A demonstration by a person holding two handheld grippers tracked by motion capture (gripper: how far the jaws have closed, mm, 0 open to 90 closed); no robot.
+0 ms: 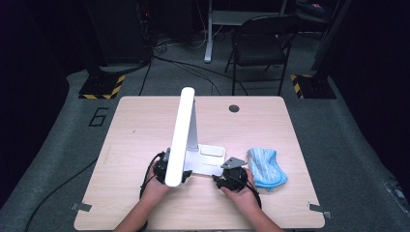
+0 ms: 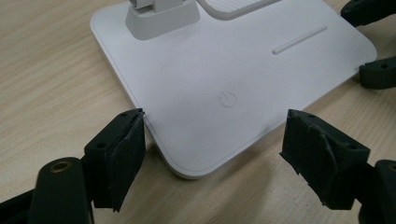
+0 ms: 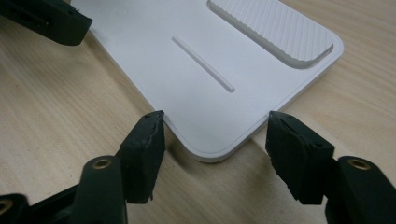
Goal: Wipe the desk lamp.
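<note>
**Two grippers at the corners of one white desk lamp**

One desk lamp (image 1: 186, 140) stands on the table (image 1: 140, 121), and two hand-held grippers meet it at its flat base (image 2: 224, 70). The left hand-held gripper (image 2: 212, 154) straddles one near corner of the base: its jaws stand apart, one pad (image 2: 126, 149) touching the base's edge, the other pad (image 2: 313, 149) off to the side with bare wood between it and the base. Just ahead of it on the base is one printed power symbol (image 2: 228, 99) (a circle with a short stroke, the only marking that can be read on the lamp). One narrow slot (image 2: 299, 39) lies farther ahead.

The right hand-held gripper (image 3: 215, 140) straddles the other near corner, jaws part open and gripping nothing; one pad (image 3: 147, 140) sits just beside the edge. Ahead of it lie the same slot and one ribbed pad (image 3: 275, 28) sunk into the base.

One blue cloth (image 1: 266, 166) lies just to the right of the right hand-held gripper. Well beyond both, one round hole (image 1: 234, 108) marks the table's far edge, one folding chair (image 1: 258, 46) stands on the floor, and a "6" (image 1: 98, 117) is marked on the floor.
</note>
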